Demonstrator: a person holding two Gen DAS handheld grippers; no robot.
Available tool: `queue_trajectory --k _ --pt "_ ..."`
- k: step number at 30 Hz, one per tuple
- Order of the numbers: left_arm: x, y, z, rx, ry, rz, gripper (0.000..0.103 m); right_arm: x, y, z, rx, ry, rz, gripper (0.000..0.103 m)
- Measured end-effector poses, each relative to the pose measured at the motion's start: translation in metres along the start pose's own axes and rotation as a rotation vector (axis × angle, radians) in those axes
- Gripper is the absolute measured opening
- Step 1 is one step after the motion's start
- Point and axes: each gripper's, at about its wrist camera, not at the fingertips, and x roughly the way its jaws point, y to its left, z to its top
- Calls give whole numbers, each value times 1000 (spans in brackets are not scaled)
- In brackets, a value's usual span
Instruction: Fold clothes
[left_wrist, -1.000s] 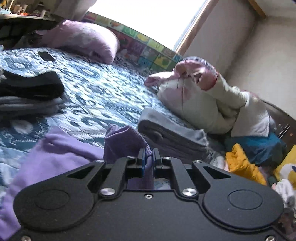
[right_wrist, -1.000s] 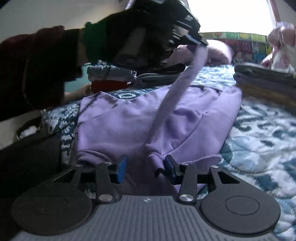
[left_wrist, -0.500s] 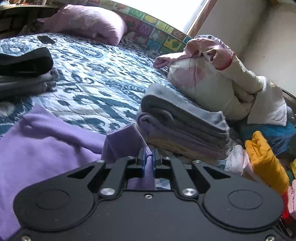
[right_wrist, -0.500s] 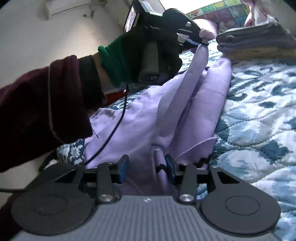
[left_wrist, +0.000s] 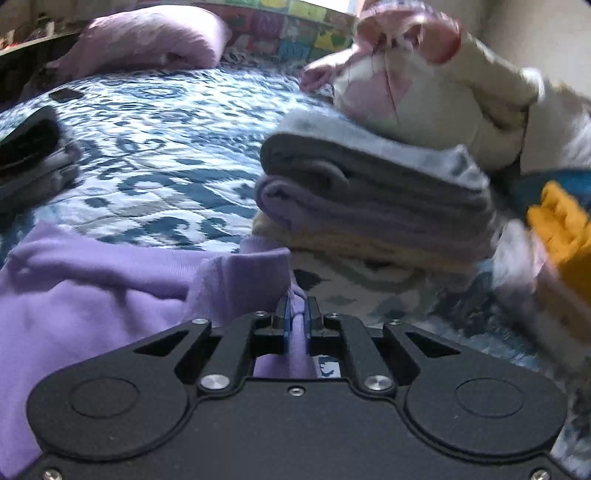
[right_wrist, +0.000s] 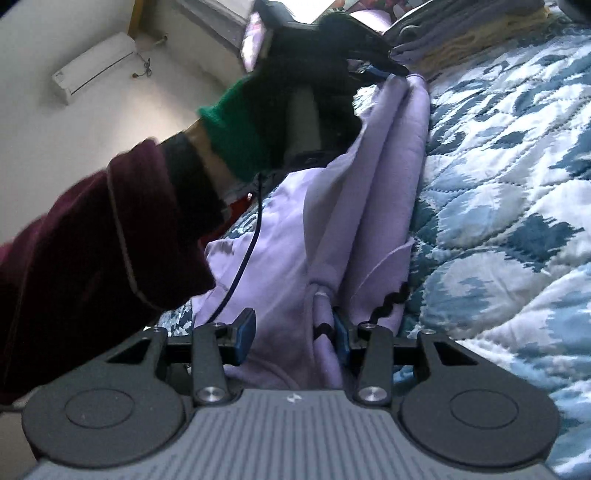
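Note:
A purple sweatshirt lies spread on the blue patterned bedspread. My left gripper pinches a thin fold of its sleeve end between the blue pads, and its jaws are opening slightly. In the right wrist view that left gripper, held by a green-and-black gloved hand, keeps the sleeve stretched along the sweatshirt. My right gripper stands partly closed around a thick bunch of the sweatshirt near a black zigzag trim. Fabric fills the gap between its pads.
A stack of folded clothes sits just beyond the sleeve end, with a cream and pink bundle behind it. A yellow garment lies at the right, dark folded clothes at the left, a pink pillow at the back.
My left gripper has carried the sleeve end down and toward the folded stack, laying the sleeve along the sweatshirt. The right gripper has rolled while keeping the same bunch of fabric.

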Motion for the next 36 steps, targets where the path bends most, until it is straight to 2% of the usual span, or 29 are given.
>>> queue_trajectory --k 2,4,8,11,15,20,23,26,27,32,36 --pt "10 -6 4 59 18 22 9 -1 -1 -1 11 0 5 45" --pt "12 -3 13 56 37 -17 10 -3 -1 -2 19 -1 7 45" --pt "-16 7 24 67 -40 -60 10 -4 1 -2 18 0 2 44" --pt "-33 11 22 118 -79 -61 10 -6 2 -3 22 -1 2 44" --pt "-24 2 10 266 -65 -7 10 -4 2 -1 20 -5 -3 44" --pt "22 -11 0 416 2 104 10 -3 -1 2 28 -9 -4 44" --pt "37 -14 4 431 19 138 10 -2 -5 3 35 -11 -4 44" --pt "41 -12 14 412 56 141 10 -2 -4 3 43 -12 -2 44" --pt "37 -12 17 418 51 145 10 -2 -3 3 38 -11 -6 44" --pt "-34 -1 17 392 -90 113 10 -9 10 0 -20 -35 -47 50" --pt "-107 19 -22 376 -131 27 10 -32 29 -10 -105 -55 -119 52"
